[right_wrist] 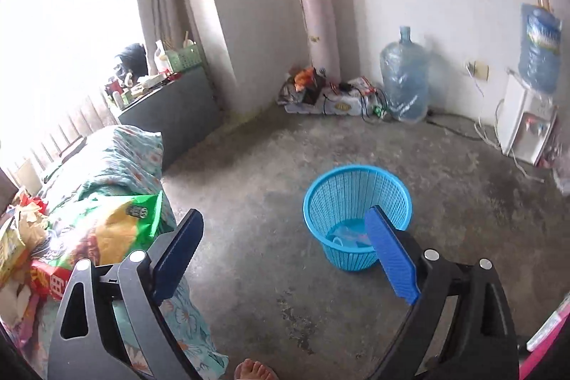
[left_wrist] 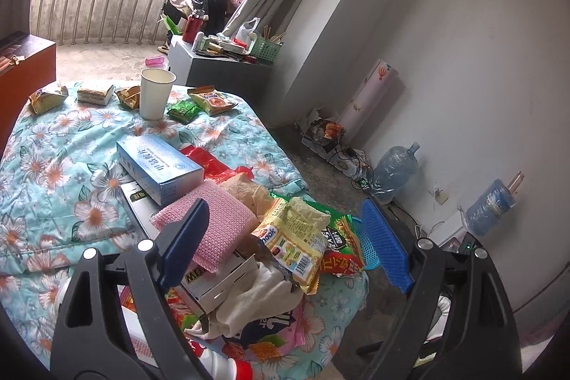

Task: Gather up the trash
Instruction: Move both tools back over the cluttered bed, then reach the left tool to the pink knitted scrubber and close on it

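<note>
Left gripper [left_wrist: 285,230], foreground of the left wrist view: jaws spread wide, nothing pinched; dark blue pad at lower left, ridged blue pad at lower right, both above a heap of trash.

Trash heap, lower centre of that view, on a floral quilt [left_wrist: 46,173]: yellow noodle wrapper [left_wrist: 295,248] on top, lying between the pads without touching either; red snack wrapper [left_wrist: 338,266] just beside it to the right; crumpled white tissue [left_wrist: 256,294] below; pink woven cloth [left_wrist: 217,223] to the left, resting on a white carton [left_wrist: 217,280]; red foil wrapper [left_wrist: 210,162] and crumpled brown paper [left_wrist: 245,187] behind.

Blue tissue box [left_wrist: 160,166], centre left, set on a dark flat item.

Far edge of the quilt, upper left: white paper cup [left_wrist: 155,93], upright; small snack packets in a row on either side, one green packet [left_wrist: 183,111] just right of the cup.

Right gripper [right_wrist: 285,251], foreground of the right wrist view: jaws spread wide and empty, bare concrete floor [right_wrist: 249,202] between them.

Blue basket [right_wrist: 356,198], centre right of that view, upright on the floor, partly behind the right-hand pad; a few pale items lie at its bottom, too blurred to name.

Bare toes [right_wrist: 254,369], bottom edge.

Background, against the wall: large water jug [right_wrist: 404,77], rolled mat [right_wrist: 319,20] standing upright, water dispenser [right_wrist: 523,127] at far right.
</note>
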Demonstrator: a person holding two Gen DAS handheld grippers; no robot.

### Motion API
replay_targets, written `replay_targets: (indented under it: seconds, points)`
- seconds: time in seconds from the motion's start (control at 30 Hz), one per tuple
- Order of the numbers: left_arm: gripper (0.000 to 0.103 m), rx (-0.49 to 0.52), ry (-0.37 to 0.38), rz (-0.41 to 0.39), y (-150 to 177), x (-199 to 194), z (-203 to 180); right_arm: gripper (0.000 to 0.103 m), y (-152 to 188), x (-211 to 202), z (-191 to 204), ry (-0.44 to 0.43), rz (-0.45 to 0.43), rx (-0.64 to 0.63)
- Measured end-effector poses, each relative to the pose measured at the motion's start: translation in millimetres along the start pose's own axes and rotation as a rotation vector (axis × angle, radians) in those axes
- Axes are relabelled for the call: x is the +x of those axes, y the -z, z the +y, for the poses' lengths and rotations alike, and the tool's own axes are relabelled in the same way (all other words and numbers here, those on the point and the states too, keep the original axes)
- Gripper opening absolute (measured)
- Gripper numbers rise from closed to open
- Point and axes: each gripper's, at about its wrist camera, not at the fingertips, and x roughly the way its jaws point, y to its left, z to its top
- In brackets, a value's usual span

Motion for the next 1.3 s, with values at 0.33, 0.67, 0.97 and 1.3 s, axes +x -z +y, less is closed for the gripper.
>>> replay_targets:
  seconds: [0.33,0.67,0.97,1.3]
  points:
    - [0.084,-0.035,-0.103,-0.074,16.6,-44.2,23.9,0.097,-33.7,-87.1,69.7,-0.141,-0.23,-0.126]
    - [0.089,-0.118,-0.188,-0.135,33.7,-94.2,61.8,0.097,-29.3,-122.5,109.6,-0.435,-0.104,-0.102]
    - [0.088,-0.02,-0.185,-0.091,44.5,-74.9,55.3,0.096,-12.2,-103.3,126.4,-0.592,0.068,-0.036]
    - [0.083,-0.047,-0.094,-0.016,17.4,-20.2,61.1,0.089,-7.6,-74.3,147.9,-0.656,0.19,-0.02]
